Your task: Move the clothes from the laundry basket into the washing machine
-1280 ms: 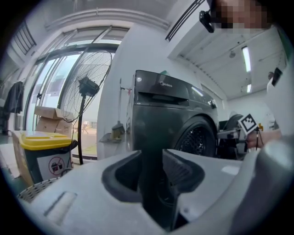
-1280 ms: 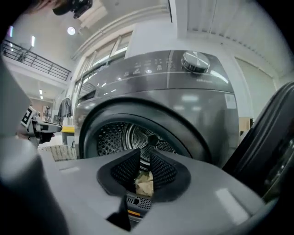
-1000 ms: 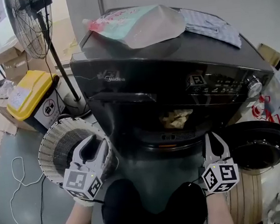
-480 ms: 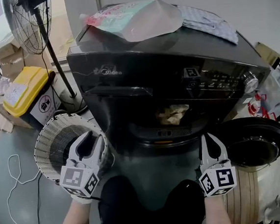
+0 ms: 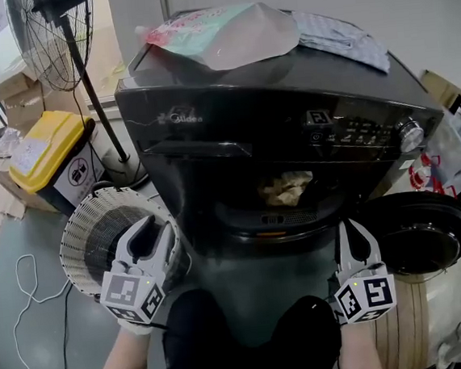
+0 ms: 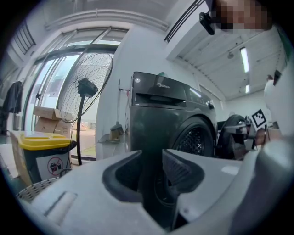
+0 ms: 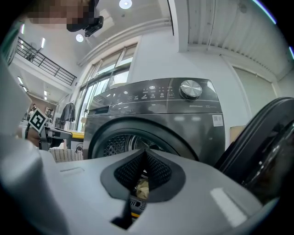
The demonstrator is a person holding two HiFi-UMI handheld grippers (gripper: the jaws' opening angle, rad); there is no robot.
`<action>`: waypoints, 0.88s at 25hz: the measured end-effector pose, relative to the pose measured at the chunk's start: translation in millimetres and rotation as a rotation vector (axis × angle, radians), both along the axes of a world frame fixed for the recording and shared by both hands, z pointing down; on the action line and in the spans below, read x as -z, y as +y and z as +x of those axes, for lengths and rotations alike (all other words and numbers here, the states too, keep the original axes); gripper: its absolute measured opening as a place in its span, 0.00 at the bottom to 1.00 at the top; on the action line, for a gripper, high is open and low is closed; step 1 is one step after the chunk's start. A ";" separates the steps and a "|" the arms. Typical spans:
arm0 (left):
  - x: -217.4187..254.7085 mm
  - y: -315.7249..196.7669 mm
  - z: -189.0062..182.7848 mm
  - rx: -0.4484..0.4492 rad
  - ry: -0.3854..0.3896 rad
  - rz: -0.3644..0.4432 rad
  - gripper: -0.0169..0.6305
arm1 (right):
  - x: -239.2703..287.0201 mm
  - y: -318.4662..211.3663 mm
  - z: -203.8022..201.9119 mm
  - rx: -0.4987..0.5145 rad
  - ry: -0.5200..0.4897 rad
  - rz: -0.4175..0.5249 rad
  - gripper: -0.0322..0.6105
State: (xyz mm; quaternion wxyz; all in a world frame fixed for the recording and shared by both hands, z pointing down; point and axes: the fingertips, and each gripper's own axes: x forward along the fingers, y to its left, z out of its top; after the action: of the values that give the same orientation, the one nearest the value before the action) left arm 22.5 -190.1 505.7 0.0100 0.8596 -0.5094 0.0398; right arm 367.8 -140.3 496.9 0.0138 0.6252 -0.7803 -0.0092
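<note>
- Your left gripper was held just beside the laundry basket, its fingers a narrow way apart and gripping nothing.
- Your right gripper faced the washing machine, its fingers pressed together and empty.
- A pale garment lay inside the drum, at 11 o'clock from the right gripper.
- The basket stood at 8 o'clock from the drum, and the door hung open at 4 o'clock.
</note>
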 end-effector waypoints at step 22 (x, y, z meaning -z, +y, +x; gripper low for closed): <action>0.2 0.9 -6.8 0.007 0.000 -0.007 0.23 | 0.6 2.3 -5.7 0.014 0.001 -0.002 0.05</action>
State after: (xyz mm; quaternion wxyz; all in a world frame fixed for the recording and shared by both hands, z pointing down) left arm 15.7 -189.2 505.5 0.0131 0.8577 -0.5122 0.0416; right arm 362.1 -137.9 496.3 0.0149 0.6196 -0.7847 -0.0090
